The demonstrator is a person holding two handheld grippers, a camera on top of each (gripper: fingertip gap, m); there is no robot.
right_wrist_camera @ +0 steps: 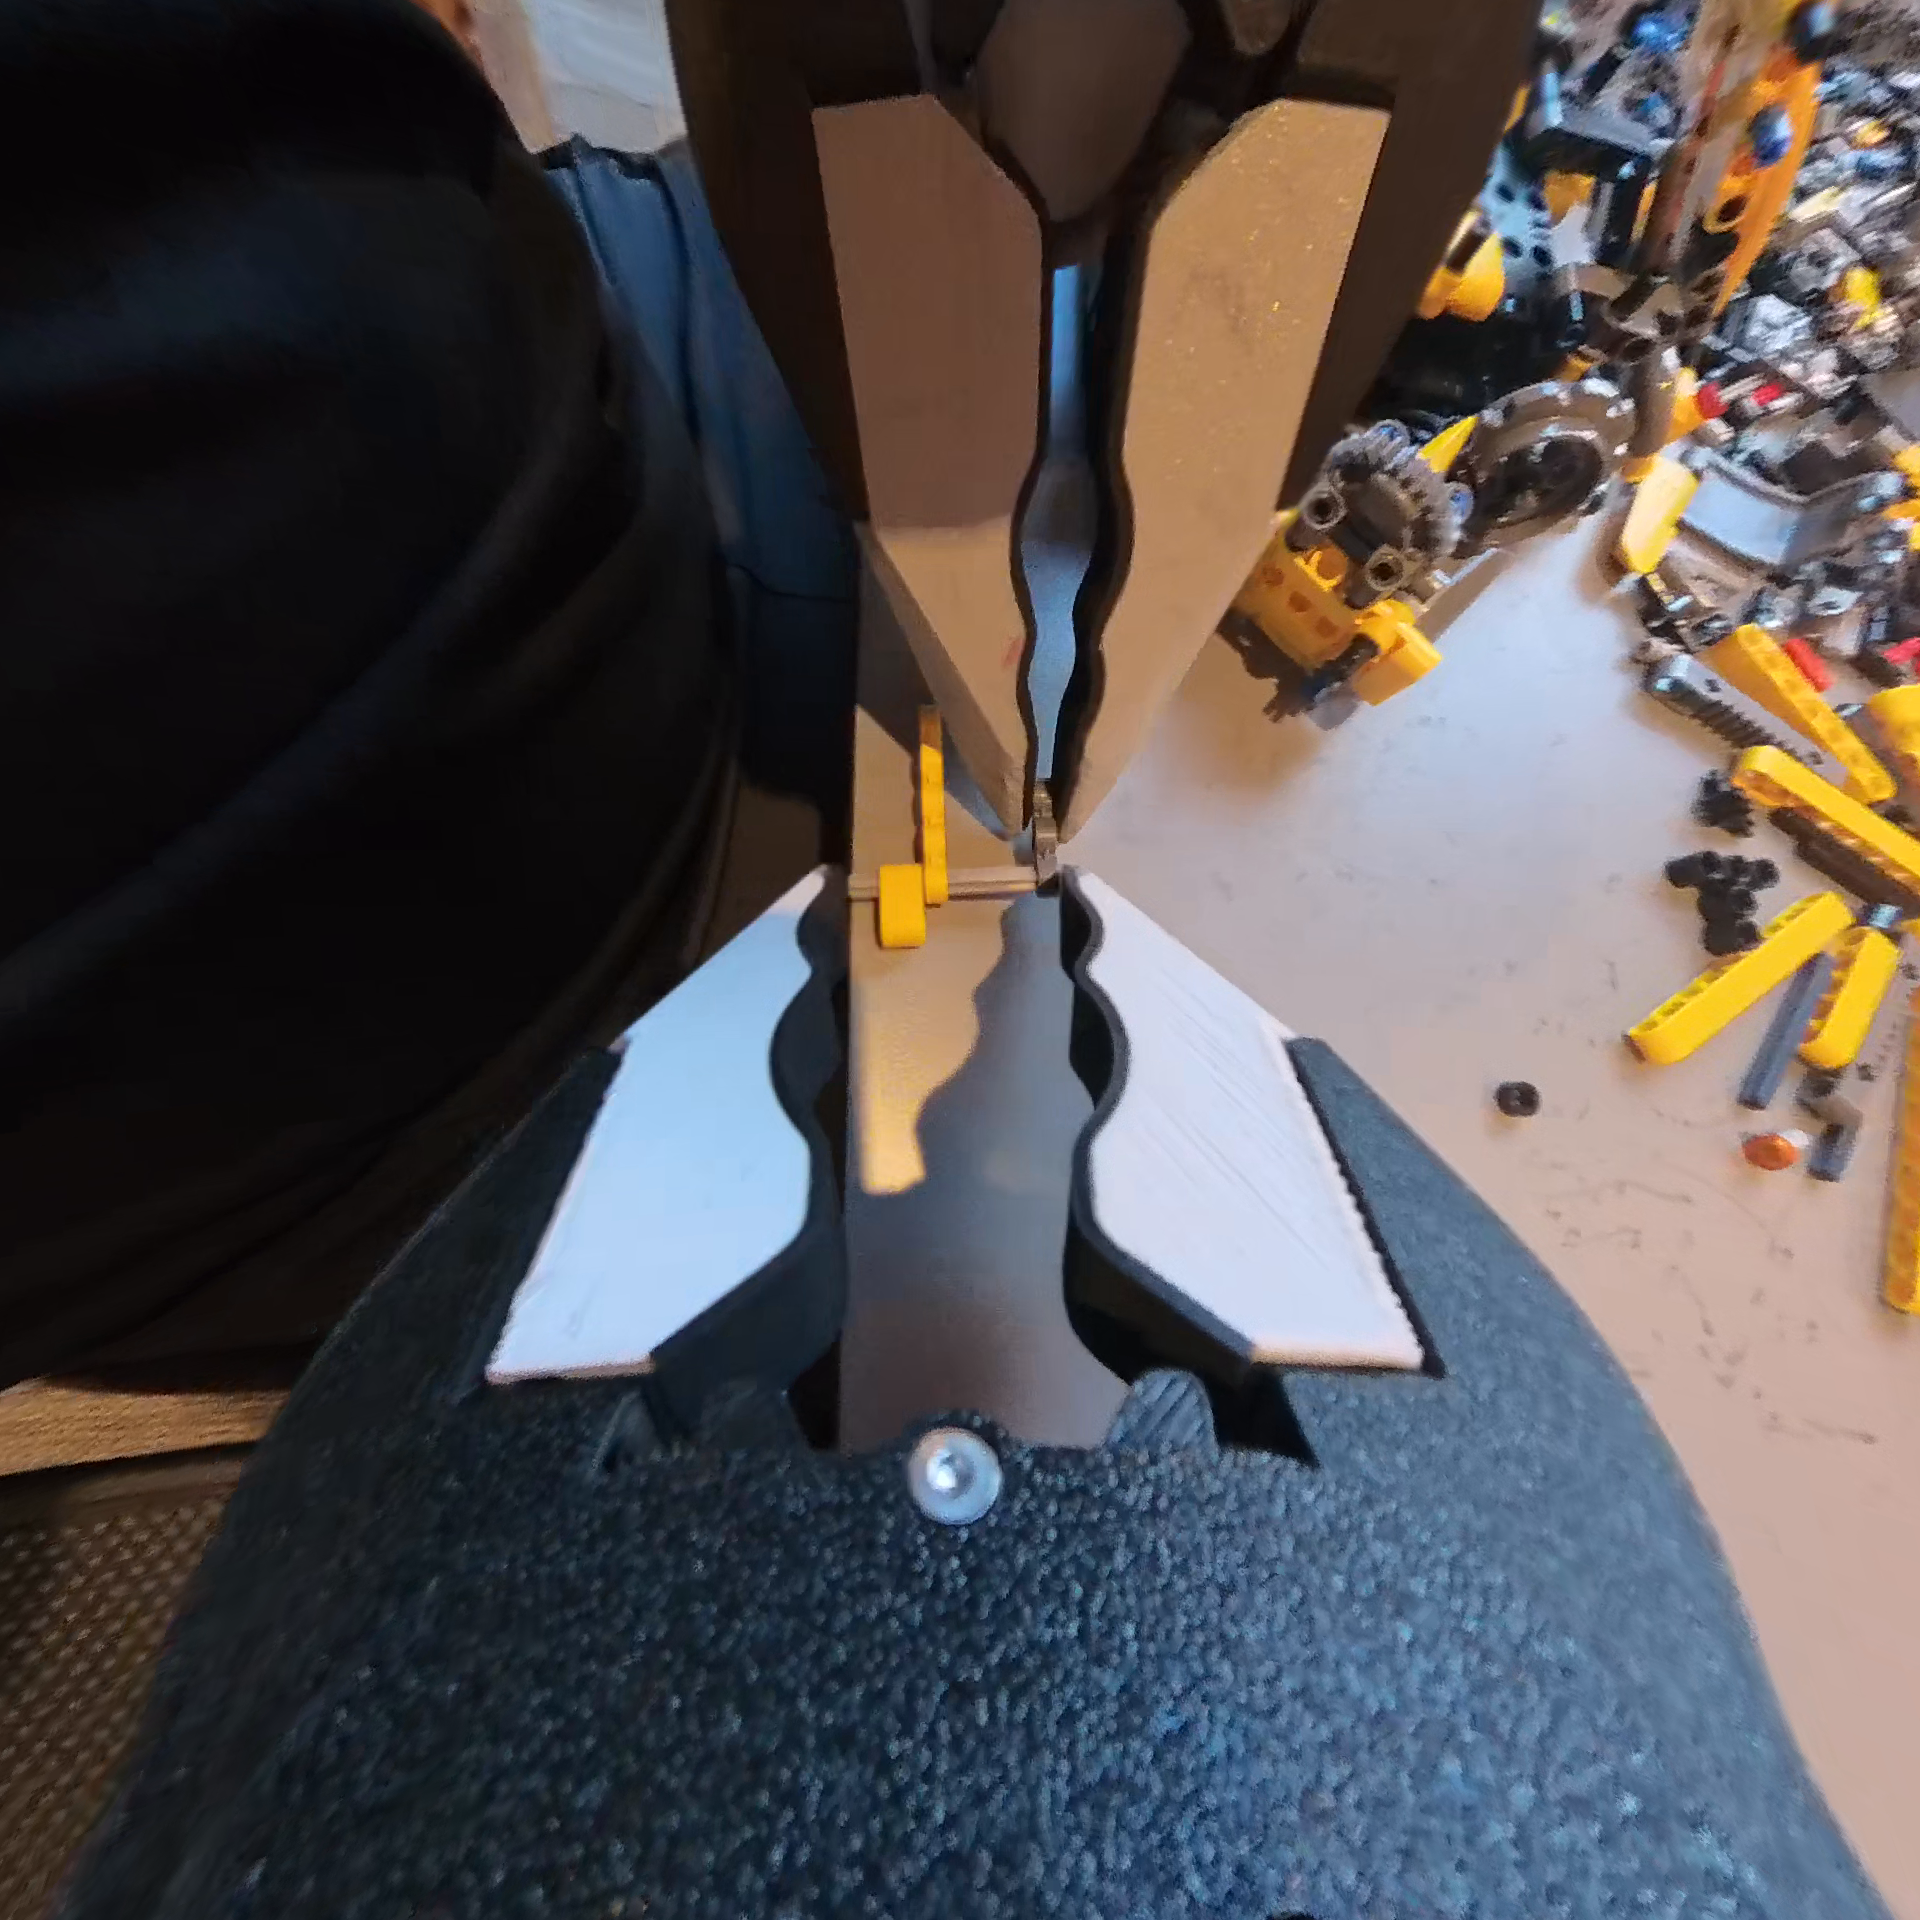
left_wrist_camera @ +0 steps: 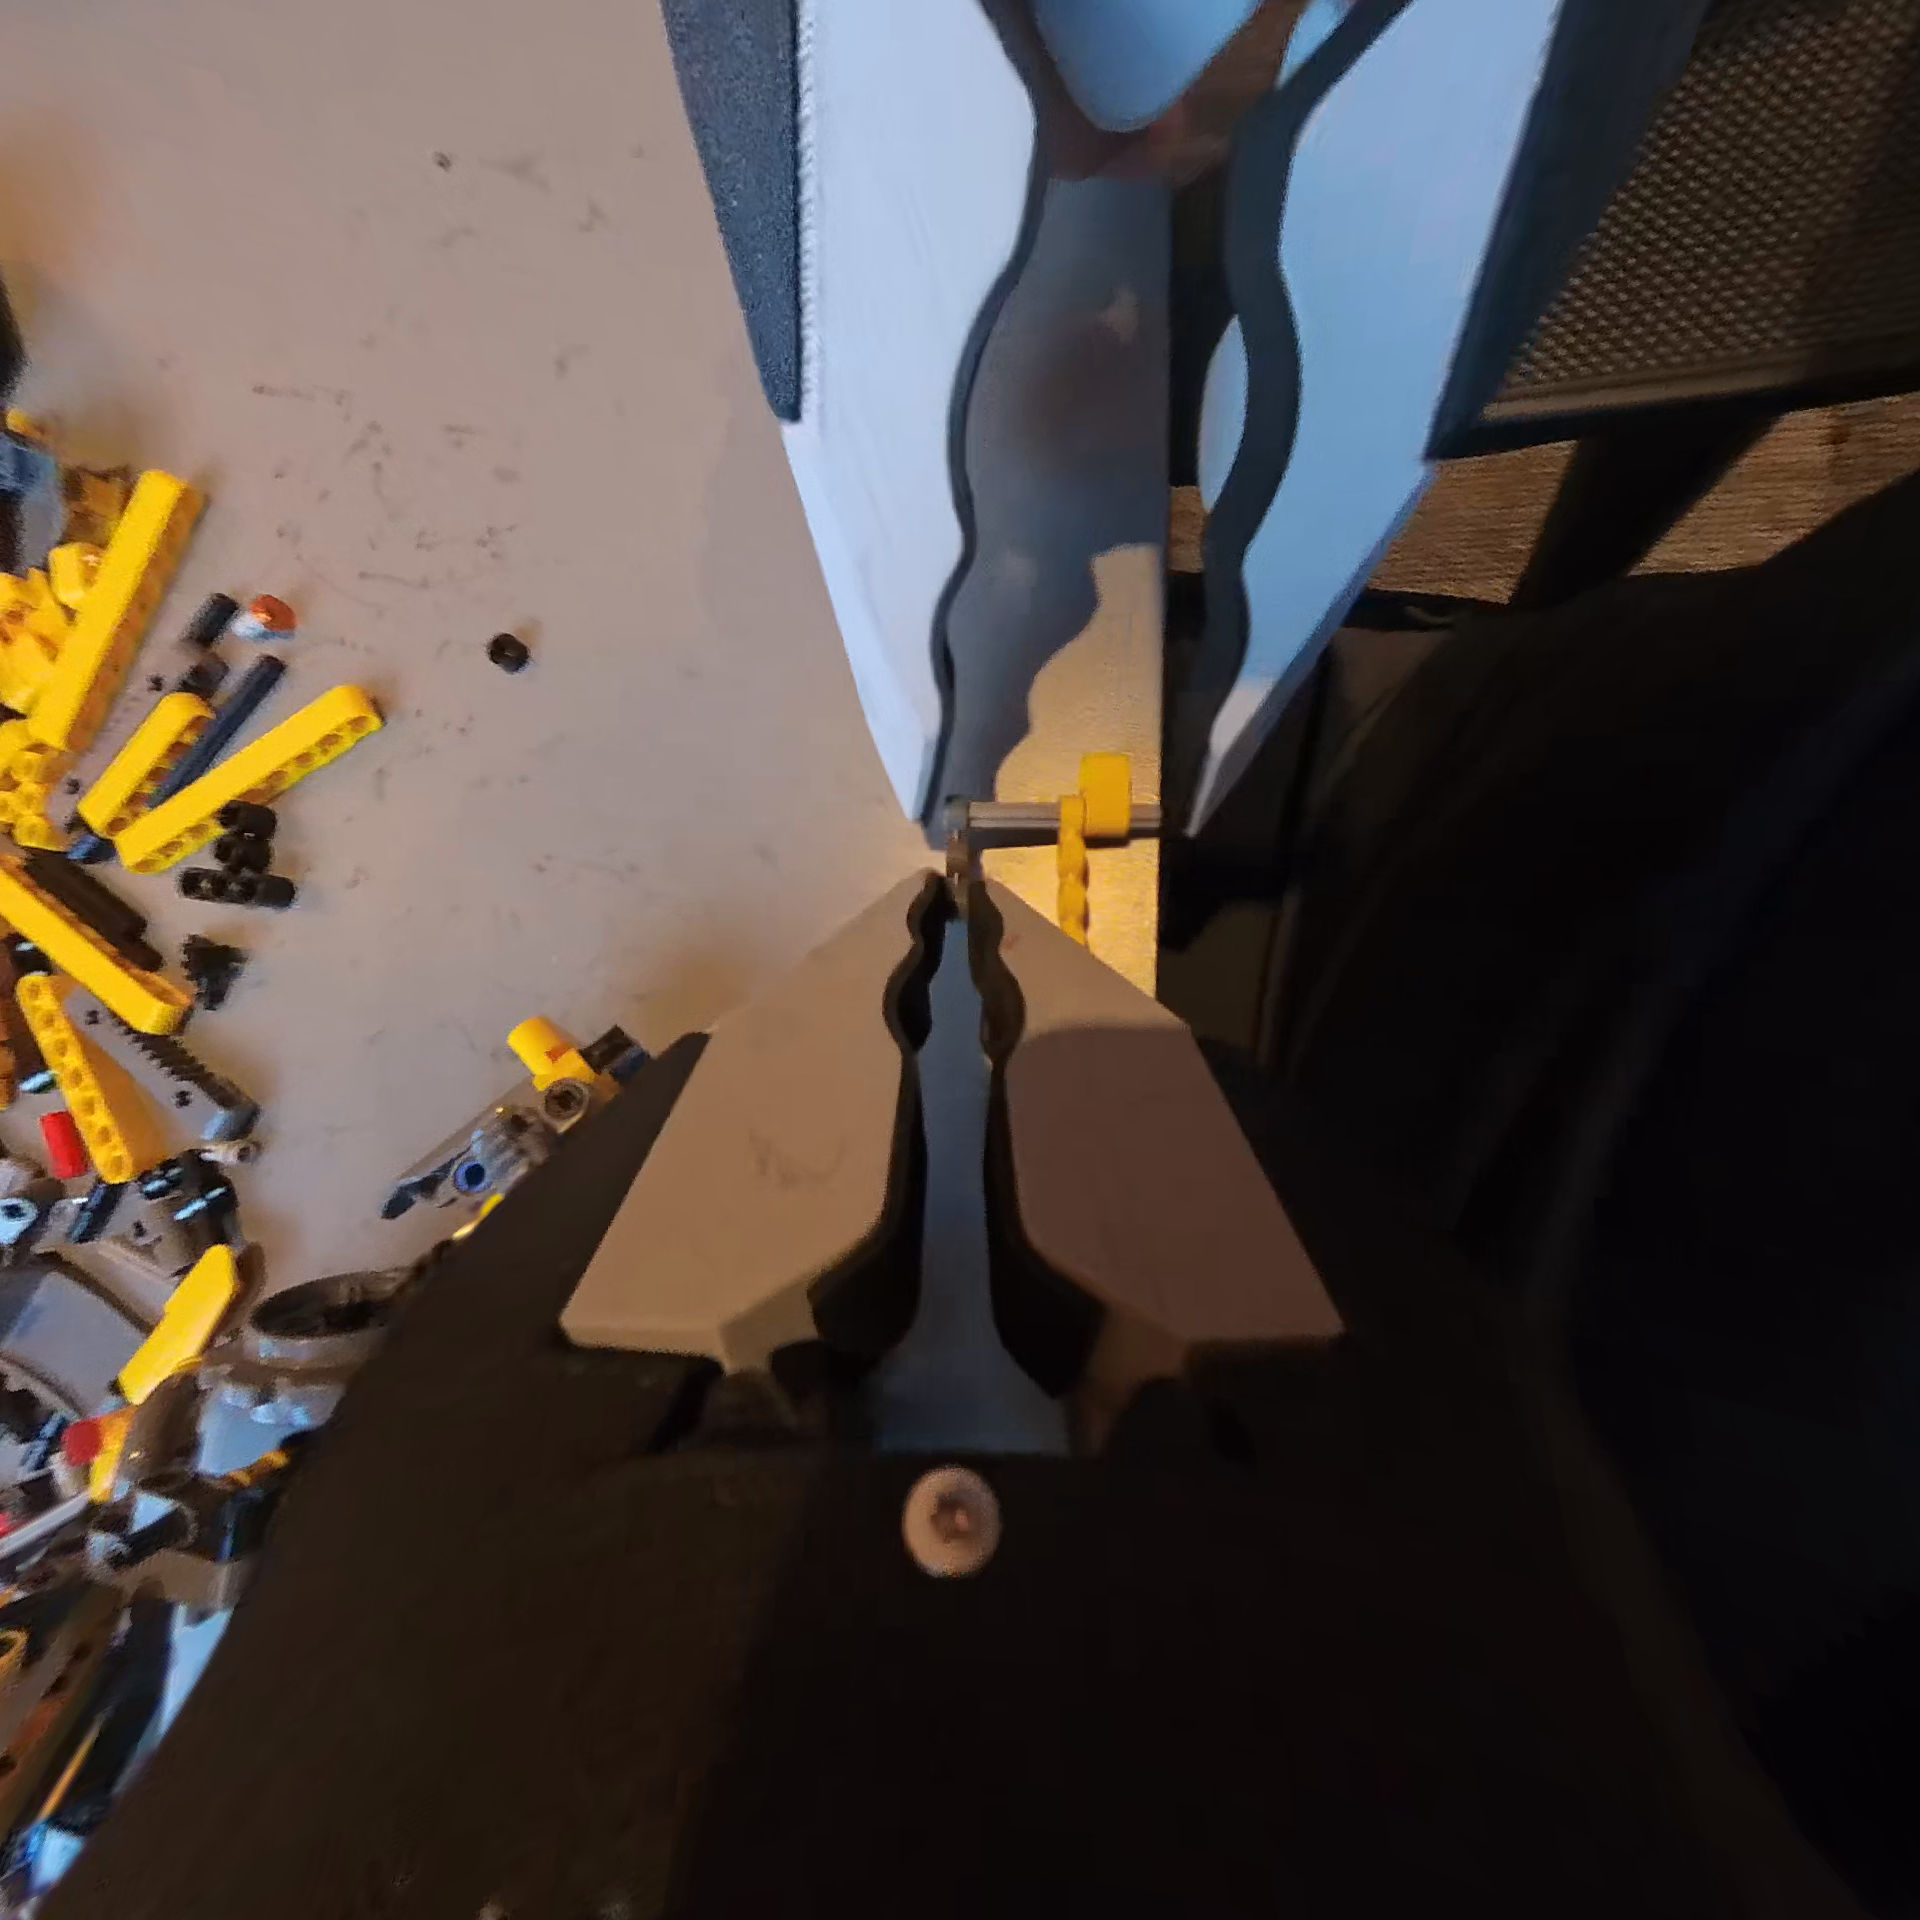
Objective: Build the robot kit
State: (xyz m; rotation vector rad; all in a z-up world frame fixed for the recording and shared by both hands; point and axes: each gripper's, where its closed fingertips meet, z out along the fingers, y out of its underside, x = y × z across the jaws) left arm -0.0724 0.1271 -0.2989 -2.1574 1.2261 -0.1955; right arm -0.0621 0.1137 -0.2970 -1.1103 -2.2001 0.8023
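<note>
My left gripper [left_wrist_camera: 961, 888] has grey fingers and is shut on a small grey connector [left_wrist_camera: 961, 847] at one end of a grey axle [left_wrist_camera: 1013, 816]. A yellow bush [left_wrist_camera: 1104, 795] and a thin yellow beam [left_wrist_camera: 1072, 883] sit on the axle. My right gripper [right_wrist_camera: 945, 881] has white fingers and brackets the axle [right_wrist_camera: 987, 881] lengthwise, with a fingertip against each end. In the right wrist view the left gripper [right_wrist_camera: 1042, 816] comes down from above onto the connector [right_wrist_camera: 1042, 836], beside the yellow bush [right_wrist_camera: 902, 909] and beam [right_wrist_camera: 932, 800]. Both grippers meet tip to tip above the table's edge.
The beige table [left_wrist_camera: 520, 364] carries a heap of yellow and black building pieces [left_wrist_camera: 125, 727], which also shows in the right wrist view [right_wrist_camera: 1766, 727]. A geared yellow sub-assembly [right_wrist_camera: 1351, 582] stands near the left gripper. A person's dark clothing [right_wrist_camera: 312, 623] fills the side beyond the table's edge. Less than 4 cm separates the two grippers' tips.
</note>
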